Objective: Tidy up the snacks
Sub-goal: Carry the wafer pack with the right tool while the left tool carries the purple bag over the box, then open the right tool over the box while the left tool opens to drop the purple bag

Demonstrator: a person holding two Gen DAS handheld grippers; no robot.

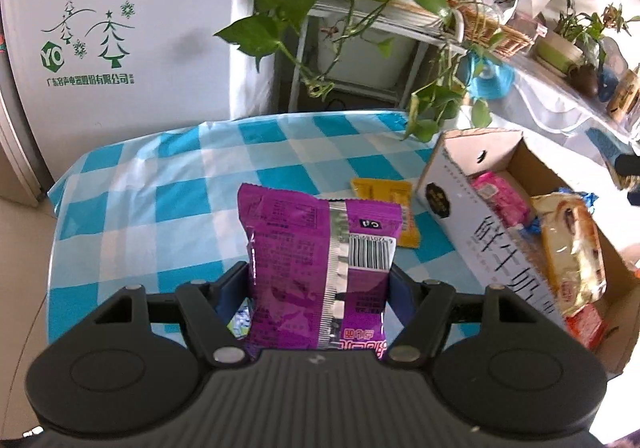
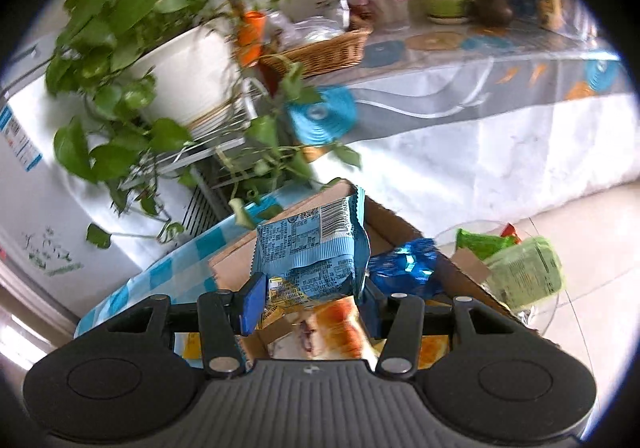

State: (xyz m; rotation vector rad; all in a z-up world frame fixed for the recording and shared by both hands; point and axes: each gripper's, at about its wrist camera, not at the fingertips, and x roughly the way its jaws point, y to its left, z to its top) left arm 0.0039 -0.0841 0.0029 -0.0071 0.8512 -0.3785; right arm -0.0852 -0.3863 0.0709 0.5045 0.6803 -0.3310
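Right now you are mid-carry with both hands: each claw has a snack pinched and the cardboard box [image 1: 472, 224] is the place they appear bound for. Your left gripper [image 1: 320, 280] is clamped on the purple packet [image 1: 316, 248], which stands upright above the checked tablecloth [image 1: 168, 184], its long axis running away from the camera, top seam farthest off, barcode side facing you. The box lies to the right of it, already holding a pink packet [image 1: 500, 196] and a wrapped bread roll [image 1: 572, 248]; a yellow packet [image 1: 384, 192] lies flat on the cloth just beside the box wall. Your right gripper [image 2: 310, 296] grips the light blue packet [image 2: 312, 252] by its lower part, upright but leaning a little, barcode end uppermost, over the box [image 2: 384, 220], with a shiny blue wrapper [image 2: 408, 268] close beside it. Next, I judge, you lower the blue one between the snacks and let go, then swing the purple one right, clear of the box wall.
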